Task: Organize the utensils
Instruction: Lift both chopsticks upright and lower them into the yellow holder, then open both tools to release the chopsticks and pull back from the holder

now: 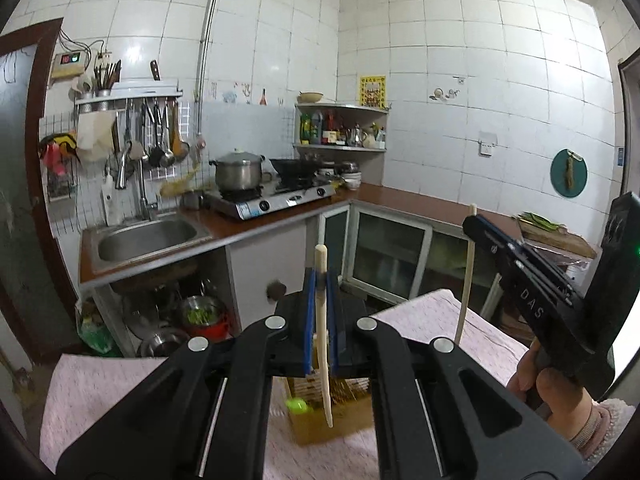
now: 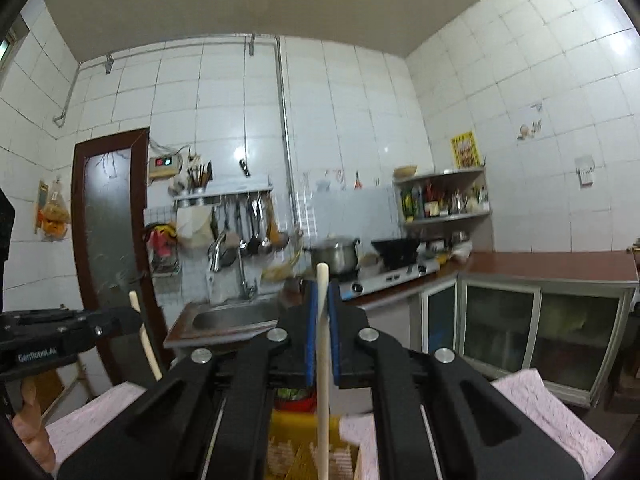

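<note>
My left gripper (image 1: 321,280) is shut on a pale wooden chopstick (image 1: 325,360) that stands nearly upright between the blue pads. Its thin end hangs over a yellow basket (image 1: 320,420) on the pink-clothed table (image 1: 120,392). My right gripper (image 2: 322,292) is shut on a second pale chopstick (image 2: 323,400), also upright, above the yellow basket (image 2: 288,444). In the left wrist view the right gripper (image 1: 472,226) appears at the right, held by a hand (image 1: 556,392), with its chopstick (image 1: 466,280) hanging down. The left gripper (image 2: 132,320) shows at the left edge of the right wrist view.
A kitchen counter runs behind with a steel sink (image 1: 148,236), a gas stove (image 1: 276,200) bearing a pot (image 1: 238,172) and a wok, and a corner shelf of bottles (image 1: 340,128). Utensils hang on a wall rack (image 1: 152,136). Glass-fronted cabinets (image 1: 388,256) stand below.
</note>
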`<action>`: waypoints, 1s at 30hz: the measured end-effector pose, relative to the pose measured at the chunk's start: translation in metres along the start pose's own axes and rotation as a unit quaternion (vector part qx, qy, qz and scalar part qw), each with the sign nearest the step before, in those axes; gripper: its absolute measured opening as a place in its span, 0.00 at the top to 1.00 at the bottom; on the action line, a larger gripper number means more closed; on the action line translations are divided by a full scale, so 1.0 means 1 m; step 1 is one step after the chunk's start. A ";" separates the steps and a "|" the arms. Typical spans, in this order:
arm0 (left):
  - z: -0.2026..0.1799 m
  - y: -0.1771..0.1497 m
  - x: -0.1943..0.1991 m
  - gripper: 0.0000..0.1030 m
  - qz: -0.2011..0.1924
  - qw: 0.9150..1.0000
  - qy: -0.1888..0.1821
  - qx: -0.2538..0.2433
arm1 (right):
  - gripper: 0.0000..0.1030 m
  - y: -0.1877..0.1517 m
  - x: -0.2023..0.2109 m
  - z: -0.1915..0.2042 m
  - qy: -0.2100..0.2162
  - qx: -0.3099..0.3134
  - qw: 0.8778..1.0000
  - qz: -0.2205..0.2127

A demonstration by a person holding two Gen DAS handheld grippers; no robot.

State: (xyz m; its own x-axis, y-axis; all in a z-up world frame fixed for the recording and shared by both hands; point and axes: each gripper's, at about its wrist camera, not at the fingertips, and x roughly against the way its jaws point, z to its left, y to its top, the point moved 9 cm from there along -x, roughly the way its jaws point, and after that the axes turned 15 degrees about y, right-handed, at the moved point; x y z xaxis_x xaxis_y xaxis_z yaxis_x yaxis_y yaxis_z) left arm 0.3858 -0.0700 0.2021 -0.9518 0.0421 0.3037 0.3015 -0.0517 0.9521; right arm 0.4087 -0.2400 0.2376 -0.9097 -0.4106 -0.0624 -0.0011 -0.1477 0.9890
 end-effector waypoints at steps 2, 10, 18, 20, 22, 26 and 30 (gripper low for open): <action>0.000 0.007 -0.008 0.96 -0.008 1.000 0.003 0.001 | 0.94 0.006 -0.010 -0.006 -0.008 0.002 1.000 -0.012; -0.006 -0.006 -0.054 0.96 -0.017 1.000 0.004 0.003 | 0.94 -0.016 -0.038 -0.029 -0.019 -0.012 0.999 -0.048; -0.010 -0.068 -0.095 0.96 0.012 1.000 -0.009 -0.009 | 0.94 -0.057 -0.056 -0.030 -0.023 0.006 0.999 -0.039; -0.009 -0.081 -0.102 0.96 0.018 1.000 -0.009 -0.009 | 0.94 -0.064 -0.060 -0.029 -0.021 0.009 0.999 -0.032; -0.007 -0.092 -0.107 0.96 0.022 1.000 -0.009 -0.007 | 0.94 -0.072 -0.063 -0.030 -0.019 0.010 1.000 -0.023; -0.002 -0.110 -0.115 0.96 0.033 0.999 -0.010 0.001 | 0.94 -0.092 -0.065 -0.029 -0.008 0.013 1.000 0.000; 0.004 -0.124 -0.122 0.96 0.048 0.999 -0.015 0.017 | 0.94 -0.115 -0.060 -0.028 -0.004 0.018 1.000 0.022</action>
State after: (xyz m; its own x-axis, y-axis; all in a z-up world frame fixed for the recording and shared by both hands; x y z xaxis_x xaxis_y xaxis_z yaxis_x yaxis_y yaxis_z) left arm 0.4651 -0.0652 0.0473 -0.9161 0.0691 0.3949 0.3943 -0.0235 0.9187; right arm 0.4755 -0.2239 0.1241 -0.9128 -0.4080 -0.0179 0.0240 -0.0974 0.9950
